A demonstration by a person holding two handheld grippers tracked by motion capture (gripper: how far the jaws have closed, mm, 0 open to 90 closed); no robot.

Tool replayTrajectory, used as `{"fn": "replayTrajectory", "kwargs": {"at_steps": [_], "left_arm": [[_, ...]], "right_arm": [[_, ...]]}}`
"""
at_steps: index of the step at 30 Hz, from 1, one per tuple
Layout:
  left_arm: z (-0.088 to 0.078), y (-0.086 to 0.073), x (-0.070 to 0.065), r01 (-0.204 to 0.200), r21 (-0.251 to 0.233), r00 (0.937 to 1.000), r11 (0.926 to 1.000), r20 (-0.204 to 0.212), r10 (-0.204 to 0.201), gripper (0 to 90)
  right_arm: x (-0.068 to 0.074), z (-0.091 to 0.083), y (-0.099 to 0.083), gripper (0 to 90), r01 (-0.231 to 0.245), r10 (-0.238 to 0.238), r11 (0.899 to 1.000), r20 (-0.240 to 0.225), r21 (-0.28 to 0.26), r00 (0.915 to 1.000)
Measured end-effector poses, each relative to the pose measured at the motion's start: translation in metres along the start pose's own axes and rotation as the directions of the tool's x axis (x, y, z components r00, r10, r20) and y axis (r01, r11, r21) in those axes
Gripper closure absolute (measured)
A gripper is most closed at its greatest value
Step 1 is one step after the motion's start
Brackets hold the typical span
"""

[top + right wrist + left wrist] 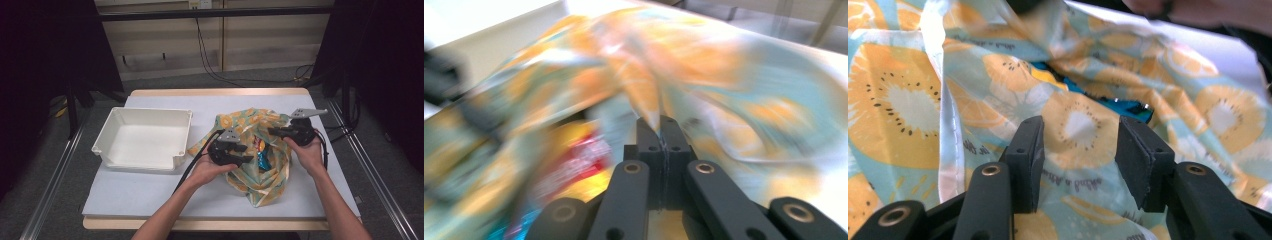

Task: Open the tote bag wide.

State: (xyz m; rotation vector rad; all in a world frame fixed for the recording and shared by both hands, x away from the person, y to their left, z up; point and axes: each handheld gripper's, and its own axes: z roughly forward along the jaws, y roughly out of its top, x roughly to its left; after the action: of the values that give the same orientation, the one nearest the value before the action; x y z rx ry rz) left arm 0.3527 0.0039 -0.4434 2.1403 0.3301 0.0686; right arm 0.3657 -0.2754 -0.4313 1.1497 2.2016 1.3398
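Left gripper (pixel 1080 150): jaws wide, straddling the orange-and-teal fruit-print fabric bag (pixel 1083 125).
Right gripper (pixel 660 125): jaws pinched a bag fold.

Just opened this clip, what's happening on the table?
A person is working a fruit-print cloth bag with two handheld grippers. The right gripper is shut on the bag's fabric; the left gripper is open against it. Colourful packets show inside the bag. A white bin sits empty to the left.
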Motion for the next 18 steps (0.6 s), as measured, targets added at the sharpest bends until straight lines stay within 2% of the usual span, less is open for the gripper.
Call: {"fn": "replayTrajectory", "kwargs": {"at_steps": [1,2,3,4,5,6,7,9,10,11,13,14,15,17,18], "left_arm": [[-0.001,-0.001,0.000,0.000,0.000,1.0000,1.0000,0.009,0.000,54.3],[-0.001,-0.001,0.000,-0.001,0.009,1.0000,1.0000,0.009,0.001,54.3],[-0.001,-0.001,0.000,-0.001,0.009,1.0000,1.0000,0.009,0.001,54.3],[-0.003,-0.002,0.000,-0.012,0.016,0.9999,0.9998,0.010,0.012,54.3],[-0.003,-0.002,0.000,-0.012,0.016,0.9999,0.9998,0.010,0.012,54.3],[-0.004,-0.005,0.000,-0.016,0.020,0.9998,0.9997,0.010,0.016,54.3],[-0.004,-0.005,0.000,-0.016,0.020,0.9998,0.9997,0.010,0.016,54.3],[-0.005,-0.007,0.000,-0.022,0.027,0.9997,0.9994,0.009,0.022,54.3],[-0.005,-0.008,0.000,-0.015,0.026,0.9998,0.9996,0.011,0.015,54.5],[-0.006,-0.010,0.000,0.000,0.022,1.0000,0.9997,0.009,-0.001,54.5],[-0.006,-0.011,0.001,-0.013,0.024,0.9999,0.9996,0.011,0.012,54.5],[-0.007,-0.012,0.001,-0.006,0.027,1.0000,0.9996,0.007,0.006,54.5],[-0.007,-0.013,0.001,-0.004,0.025,1.0000,0.9997,0.009,0.003,54.5],[-0.008,-0.014,0.002,0.002,0.031,1.0000,0.9995,0.005,-0.002,54.5],[-0.010,-0.015,0.002,0.010,0.024,0.9999,0.9997,0.006,-0.010,54.6]], "right_arm": [[-0.019,0.002,0.001,90.0,-0.049,0.050,0.999,0.029,-0.018,0.9983],[-0.028,0.003,-0.001,90.0,-0.070,0.071,0.997,0.043,-0.029,0.9965],[-0.028,0.003,-0.001,90.0,-0.070,0.071,0.997,0.043,-0.029,0.9965],[-0.044,0.006,-0.005,90.0,-0.116,0.117,0.993,0.066,-0.030,0.9909],[-0.044,0.006,-0.005,90.0,-0.116,0.117,0.993,0.066,-0.030,0.9909],[-0.056,0.010,-0.012,89.9,-0.143,0.144,0.989,0.089,-0.024,0.9855],[-0.060,0.012,-0.016,90.0,-0.164,0.165,0.986,0.097,-0.017,0.9815],[-0.064,0.014,-0.020,90.0,-0.176,0.176,0.984,0.105,-0.009,0.9787],[-0.071,0.018,-0.029,89.9,-0.201,0.199,0.980,0.123,0.007,0.9723],[-0.074,0.019,-0.033,89.9,-0.205,0.201,0.979,0.128,0.018,0.9711],[-0.076,0.021,-0.036,89.9,-0.212,0.205,0.977,0.146,0.035,0.9678],[-0.078,0.022,-0.039,89.8,-0.215,0.205,0.975,0.153,0.051,0.9668],[-0.079,0.026,-0.045,89.5,-0.207,0.188,0.974,0.186,0.088,0.9644],[-0.080,0.028,-0.046,89.3,-0.211,0.188,0.972,0.194,0.103,0.9627],[-0.078,0.028,-0.044,84.8,-0.198,0.173,0.974,0.204,0.110,0.9634]]}}
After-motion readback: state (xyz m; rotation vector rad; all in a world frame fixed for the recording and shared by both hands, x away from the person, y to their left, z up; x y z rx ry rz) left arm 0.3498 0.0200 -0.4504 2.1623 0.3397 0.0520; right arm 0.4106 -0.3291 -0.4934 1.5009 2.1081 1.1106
